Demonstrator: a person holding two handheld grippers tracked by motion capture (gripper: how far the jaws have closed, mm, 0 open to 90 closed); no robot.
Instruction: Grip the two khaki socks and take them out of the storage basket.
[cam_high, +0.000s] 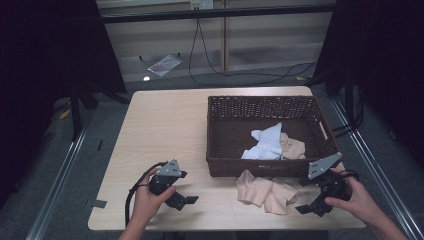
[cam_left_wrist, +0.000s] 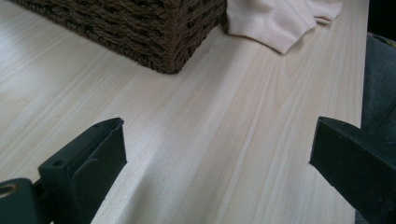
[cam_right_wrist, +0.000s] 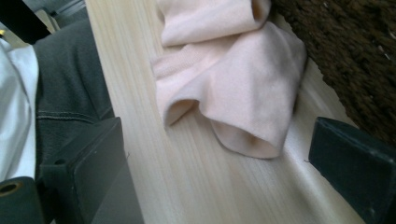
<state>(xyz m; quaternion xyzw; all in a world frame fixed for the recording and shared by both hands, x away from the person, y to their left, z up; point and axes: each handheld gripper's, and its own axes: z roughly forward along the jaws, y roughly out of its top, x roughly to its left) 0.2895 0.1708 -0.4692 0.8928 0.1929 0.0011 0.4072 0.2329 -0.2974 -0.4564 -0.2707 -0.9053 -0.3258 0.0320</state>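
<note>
On table, near edge: peach cloth (cam_high: 266, 192), crumpled, touching basket (cam_high: 222, 167) front.
Right gripper (cam_high: 311, 200): jaws wide apart, empty, beside cloth.
Left gripper (cam_high: 184, 192): jaws wide apart, empty.

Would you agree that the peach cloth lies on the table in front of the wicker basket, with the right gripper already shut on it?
Not quite: the right gripper is open, its jaws spread apart and short of the peach cloth, as the right gripper view shows. The cloth does lie on the table in front of the wicker basket.
</note>
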